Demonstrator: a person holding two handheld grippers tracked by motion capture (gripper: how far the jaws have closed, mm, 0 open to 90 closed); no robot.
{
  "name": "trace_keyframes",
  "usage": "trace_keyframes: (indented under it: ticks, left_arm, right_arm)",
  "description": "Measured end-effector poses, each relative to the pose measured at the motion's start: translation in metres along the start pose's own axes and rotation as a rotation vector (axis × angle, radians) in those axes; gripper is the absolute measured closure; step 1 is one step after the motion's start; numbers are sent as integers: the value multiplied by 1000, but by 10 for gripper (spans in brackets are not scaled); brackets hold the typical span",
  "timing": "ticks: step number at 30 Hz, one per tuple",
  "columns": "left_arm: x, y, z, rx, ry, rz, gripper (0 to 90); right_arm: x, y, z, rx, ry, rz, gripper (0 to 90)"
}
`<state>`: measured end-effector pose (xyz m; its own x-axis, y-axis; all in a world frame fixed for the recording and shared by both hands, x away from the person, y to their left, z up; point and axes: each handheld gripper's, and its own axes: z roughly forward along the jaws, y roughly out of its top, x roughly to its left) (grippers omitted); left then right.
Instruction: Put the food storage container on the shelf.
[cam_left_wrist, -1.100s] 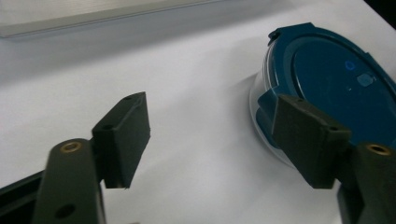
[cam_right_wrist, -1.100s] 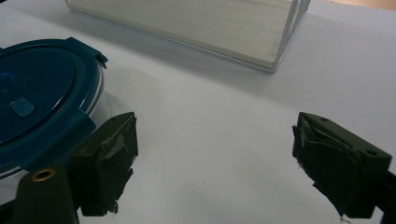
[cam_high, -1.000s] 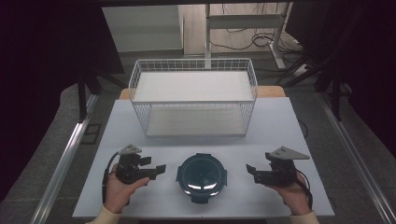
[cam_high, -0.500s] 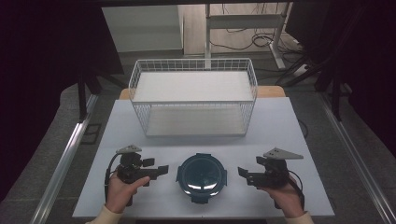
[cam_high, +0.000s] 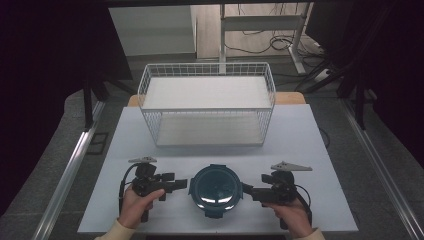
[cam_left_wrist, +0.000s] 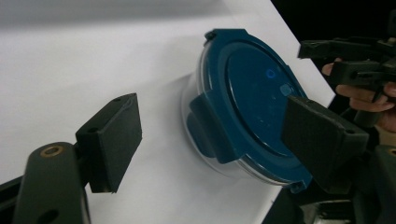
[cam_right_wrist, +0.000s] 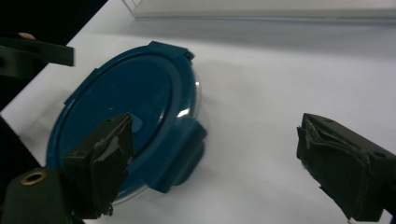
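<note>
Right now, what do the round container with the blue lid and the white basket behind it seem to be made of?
The blue lid looks like smooth, slightly glossy plastic: it reflects the light and has moulded latch flaps. The container body beneath it seems clear plastic or glass; the pale see-through rim leaves this open. The white basket appears to be coated metal wire, judging by its thin grid of rods.

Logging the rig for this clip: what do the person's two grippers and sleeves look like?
Both are black handheld tools. The left gripper and right gripper each carry a grey three-cornered plate on top and trail a black cable. Each has two blocky black jaws with dark pads; the right gripper's pads look frayed. Pale, cream-coloured sleeve cuffs show at the wrists.
</note>
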<state>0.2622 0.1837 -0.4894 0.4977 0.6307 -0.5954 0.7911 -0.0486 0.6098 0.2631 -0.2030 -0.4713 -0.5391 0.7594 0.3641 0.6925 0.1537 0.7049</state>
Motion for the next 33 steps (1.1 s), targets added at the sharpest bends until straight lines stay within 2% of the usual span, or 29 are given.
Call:
trace_keyframes:
  ticks: [1, 2, 4, 6, 10, 11, 13, 15, 17, 20, 21, 23, 26, 29, 30, 31, 33]
  left_arm:
    - [0, 1, 3, 2, -13, -8, 199]
    - [0, 1, 3, 2, -13, -8, 199]
    - [1, 2, 8, 8, -50, -31, 196]
    - [1, 2, 10, 10, -56, -36, 195]
    - [8, 0, 25, 36, -141, -103, 190]
    - [9, -1, 27, 39, -146, -117, 187]
    - [10, -1, 29, 48, -134, -112, 183]
    - [10, -1, 31, 50, -141, -111, 183]
    - [11, -1, 35, 61, -166, -124, 181]
    - [11, -2, 39, 73, -170, -121, 181]
    - [11, -3, 44, 88, -181, -122, 180]
    - [11, -4, 46, 93, -190, -125, 179]
    - [11, -4, 52, 105, -211, -139, 177]
    - [11, -6, 57, 122, -236, -152, 178]
    - [10, -6, 58, 125, -235, -150, 177]
    - [9, -6, 59, 134, -214, -142, 187]
    - [7, -7, 58, 135, -192, -142, 209]
  right_arm:
    - [2, -1, 4, 9, 23, 26, 108]
    - [2, -1, 4, 9, 23, 26, 108]
    - [3, -4, 9, 24, 44, 48, 107]
    - [4, -5, 13, 34, 60, 64, 106]
    - [7, -7, 22, 43, 77, 117, 99]
    - [8, -7, 26, 49, 84, 128, 97]
    - [12, -8, 31, 63, 93, 138, 91]
    - [15, -10, 36, 76, 99, 136, 91]
    - [18, -12, 41, 88, 101, 142, 90]
    - [18, -13, 44, 96, 109, 158, 89]
    - [17, -15, 47, 103, 121, 188, 88]
    - [17, -16, 47, 104, 126, 202, 87]
    - [16, -19, 50, 109, 165, 264, 88]
    - [17, -21, 52, 113, 182, 278, 94]
    - [18, -22, 53, 109, 188, 283, 111]
    - [18, -23, 53, 104, 188, 290, 124]
    - [18, -24, 52, 94, 167, 292, 170]
